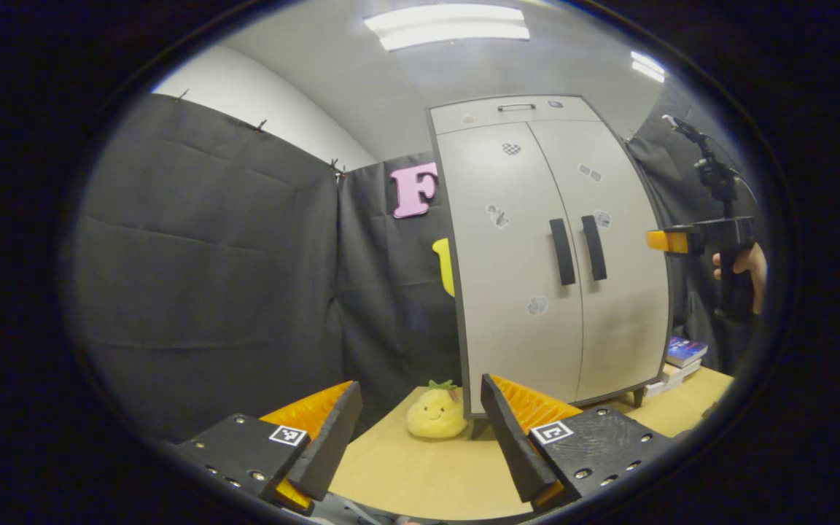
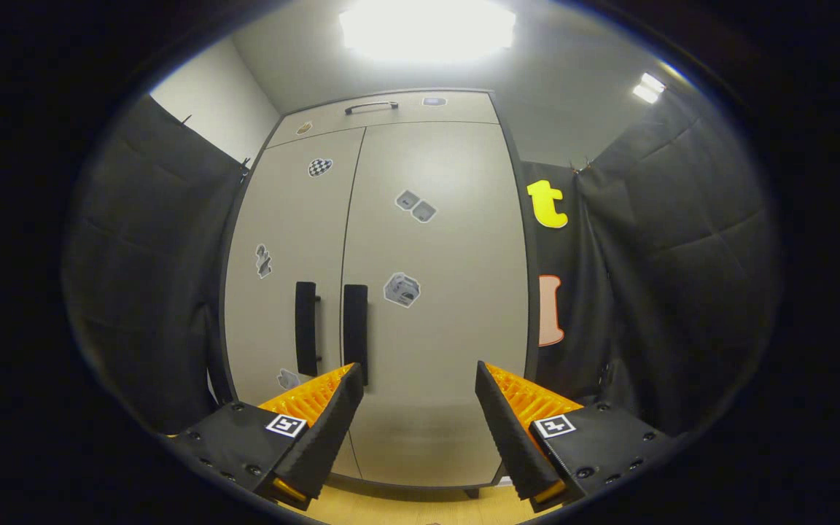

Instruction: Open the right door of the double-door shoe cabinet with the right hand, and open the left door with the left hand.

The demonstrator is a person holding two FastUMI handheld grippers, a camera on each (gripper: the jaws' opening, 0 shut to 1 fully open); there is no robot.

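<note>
The grey double-door shoe cabinet (image 1: 537, 248) (image 2: 391, 292) stands on a wooden table with both doors closed. Two black vertical handles sit side by side at the middle seam: the left door's handle (image 1: 562, 251) (image 2: 306, 328) and the right door's handle (image 1: 594, 248) (image 2: 355, 332). My left gripper (image 1: 420, 430) is open, low and well back from the cabinet, to its left. My right gripper (image 2: 416, 415) is open, close in front of the right door, its left finger just below the right handle. In the left gripper view the right gripper (image 1: 671, 241) is held by a hand at the cabinet's right side.
A yellow plush toy (image 1: 436, 413) lies on the wooden table (image 1: 420, 474) by the cabinet's left foot. Stacked books (image 1: 682, 357) lie right of the cabinet. A drawer with a small handle (image 2: 370, 107) tops the cabinet. Black cloth walls surround the booth.
</note>
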